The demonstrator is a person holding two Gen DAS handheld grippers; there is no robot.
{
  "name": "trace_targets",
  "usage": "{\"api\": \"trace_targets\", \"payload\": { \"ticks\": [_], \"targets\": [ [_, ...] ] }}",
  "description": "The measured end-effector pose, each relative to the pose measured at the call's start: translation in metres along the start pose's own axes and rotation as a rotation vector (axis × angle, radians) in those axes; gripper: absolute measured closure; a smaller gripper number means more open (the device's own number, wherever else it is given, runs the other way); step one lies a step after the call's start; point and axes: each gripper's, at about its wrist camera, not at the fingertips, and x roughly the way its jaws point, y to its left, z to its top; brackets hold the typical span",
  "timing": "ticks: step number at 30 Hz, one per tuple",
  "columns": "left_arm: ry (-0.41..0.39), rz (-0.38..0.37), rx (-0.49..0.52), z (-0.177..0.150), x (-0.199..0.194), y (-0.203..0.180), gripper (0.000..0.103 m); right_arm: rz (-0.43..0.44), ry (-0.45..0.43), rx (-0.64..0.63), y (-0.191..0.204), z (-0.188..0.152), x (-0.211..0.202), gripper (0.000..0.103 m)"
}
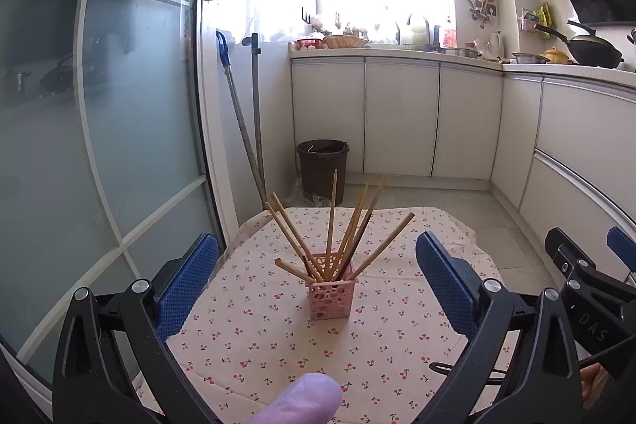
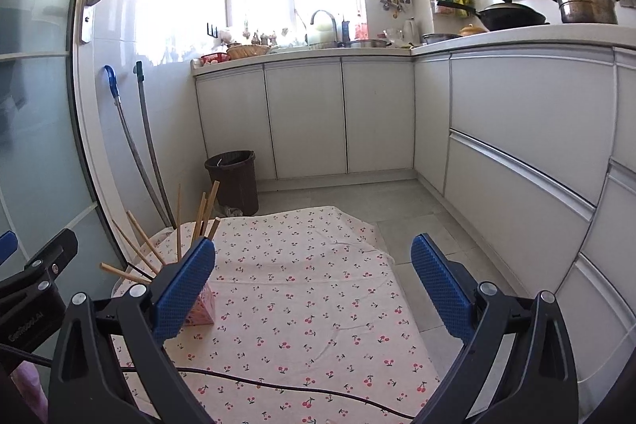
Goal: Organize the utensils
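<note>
A pink perforated holder (image 1: 331, 291) stands upright on the cherry-print cloth (image 1: 278, 344) and holds several wooden chopsticks (image 1: 349, 229) fanned out. My left gripper (image 1: 318, 277) is open and empty, its blue pads on either side of the holder and nearer the camera. My right gripper (image 2: 314, 285) is open and empty over bare cloth (image 2: 310, 304); the holder (image 2: 202, 308) sits behind its left pad, with the chopsticks (image 2: 179, 233) sticking up. The right gripper also shows at the right edge of the left wrist view (image 1: 588, 265).
A frosted glass door (image 1: 99, 126) stands close on the left. Two mop handles (image 1: 246, 130) and a dark bin (image 1: 322, 165) are beyond the table. White cabinets (image 2: 516, 146) run along the back and right. A black cable (image 2: 278, 388) lies across the cloth.
</note>
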Motion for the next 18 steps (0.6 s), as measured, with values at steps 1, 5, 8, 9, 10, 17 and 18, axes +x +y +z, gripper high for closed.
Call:
{"api": "trace_targets", "payload": {
  "ticks": [1,5,8,9,10,17,18],
  "targets": [
    [0.005,-0.001,-0.002,-0.0002,0.0009,0.0004,0.007,0.004,0.008,-0.003,0.0013,-0.0005,0.0014,0.007],
    [0.011,0.002,-0.001,-0.0011,0.0022,0.0008,0.007,0.01,0.007,-0.008,0.0039,-0.0023,0.0004,0.007],
    [0.014,0.003,-0.001,-0.002,0.0024,0.0007,0.007,0.012,0.006,-0.008,0.0044,-0.002,0.0003,0.007],
    [0.014,0.003,0.001,-0.0019,0.0028,0.001,0.007,0.012,0.01,-0.009,0.0043,-0.0025,0.0008,0.007],
    [0.015,0.003,0.003,-0.002,0.0027,0.0007,0.007,0.014,0.014,-0.009,0.0042,-0.0032,0.0012,0.007],
    [0.018,0.006,0.003,-0.002,0.0043,0.0008,0.007,0.02,0.023,-0.009,0.0035,-0.0039,0.0017,0.007],
    [0.02,0.005,0.003,-0.0022,0.0056,0.0014,0.007,0.02,0.024,-0.008,0.0032,-0.004,0.0017,0.007]
  ]
}}
